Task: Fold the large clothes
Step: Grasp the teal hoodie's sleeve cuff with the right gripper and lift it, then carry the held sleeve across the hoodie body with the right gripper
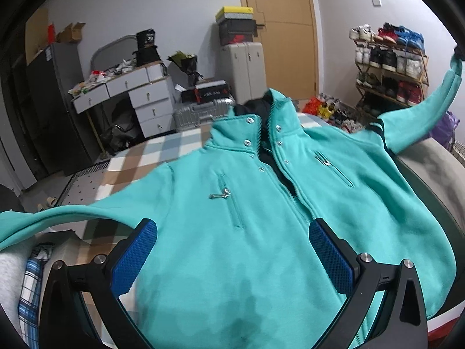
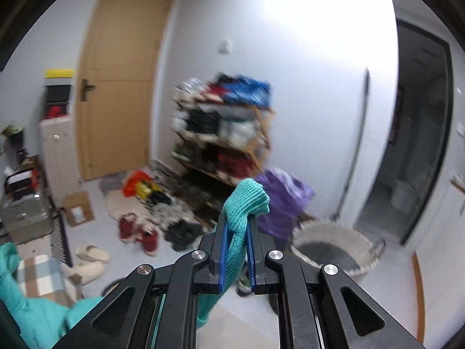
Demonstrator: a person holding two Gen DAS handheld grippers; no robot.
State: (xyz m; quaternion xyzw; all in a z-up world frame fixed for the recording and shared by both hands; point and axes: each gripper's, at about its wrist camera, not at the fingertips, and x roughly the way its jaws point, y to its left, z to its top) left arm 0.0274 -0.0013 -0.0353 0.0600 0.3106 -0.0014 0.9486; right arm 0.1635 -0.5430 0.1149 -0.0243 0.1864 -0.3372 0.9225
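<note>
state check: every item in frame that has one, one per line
jacket: spread face up on the bed, front unzipped at the collar
right sleeve: lifted off the bed, cuff pinched
left sleeve: lying out flat
right gripper: shut on the cuff
left gripper: open, over the jacket, holding nothing
door: closed
basket: upright on the floor

Teal jacket (image 1: pixel 261 232) front-up on bed (one sleeve cuff (image 2: pixel 247 200) lifted)
</note>
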